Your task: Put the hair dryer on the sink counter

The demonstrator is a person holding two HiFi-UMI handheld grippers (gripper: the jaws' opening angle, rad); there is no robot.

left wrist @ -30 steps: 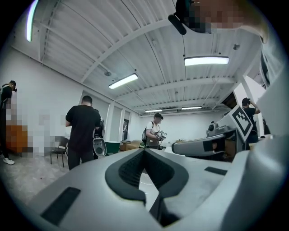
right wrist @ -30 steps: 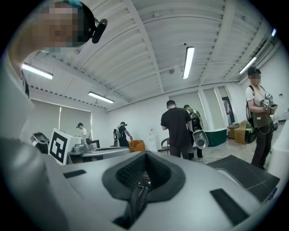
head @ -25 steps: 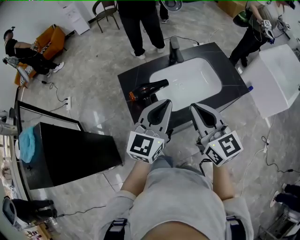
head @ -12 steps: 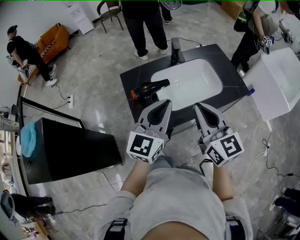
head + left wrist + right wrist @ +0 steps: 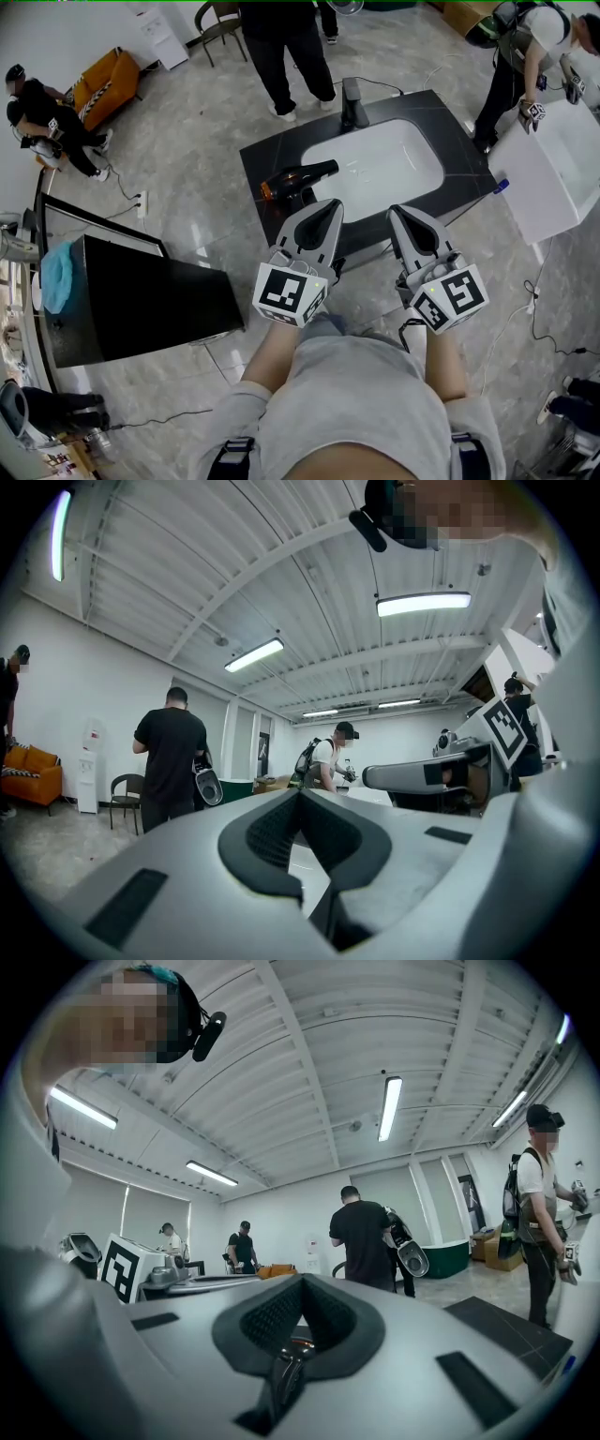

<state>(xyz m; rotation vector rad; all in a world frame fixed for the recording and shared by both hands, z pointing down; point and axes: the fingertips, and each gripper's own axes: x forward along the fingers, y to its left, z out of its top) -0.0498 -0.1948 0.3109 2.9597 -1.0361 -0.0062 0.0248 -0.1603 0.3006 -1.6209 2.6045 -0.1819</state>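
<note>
Hair dryer lies on its side on the dark, stone-look tabletop, just left of the white oval basin, with its nozzle toward the basin. Body is glossy black with an orange accent at the rear. Left tool and right tool have jaws together and nothing held, near the tabletop's front edge. Placement looks done; best to stay clear and confirm the dryer sits stable.

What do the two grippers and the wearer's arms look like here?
The left gripper and right gripper are light grey tapered shells with black ribbed pads lining the jaws. Each carries a white cube with black square markers at its rear. The person wears a grey short-sleeved top.
</note>
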